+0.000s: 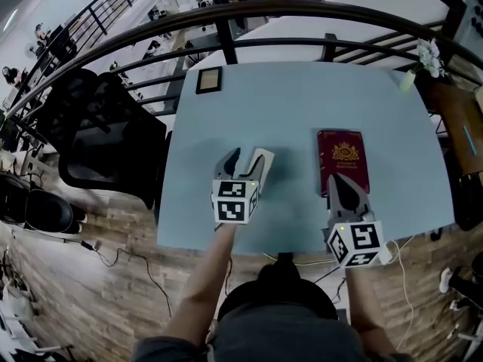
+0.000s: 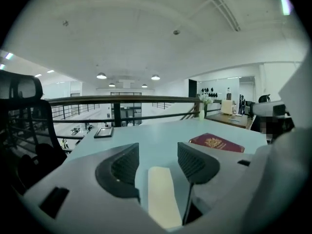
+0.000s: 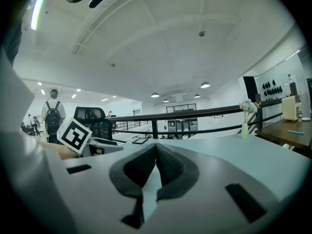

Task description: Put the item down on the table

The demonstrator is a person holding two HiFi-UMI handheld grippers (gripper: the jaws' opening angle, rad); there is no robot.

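Observation:
A dark red passport (image 1: 343,157) with a gold crest lies flat on the light blue table (image 1: 302,104), right of the middle; it also shows in the left gripper view (image 2: 216,143). My left gripper (image 1: 249,155) hangs above the table left of the passport, apart from it, open (image 2: 158,152) with nothing between the pads. A cream strip (image 2: 163,199) shows low in the gap; I cannot tell what it is. My right gripper (image 1: 336,178) is shut, pads together (image 3: 156,147), its tip over the passport's near end.
A small dark-framed picture (image 1: 209,80) lies at the table's far left corner. A black office chair (image 1: 106,134) stands left of the table. A dark railing (image 1: 226,13) runs behind it. A vase with white flowers (image 1: 423,59) stands at the far right corner.

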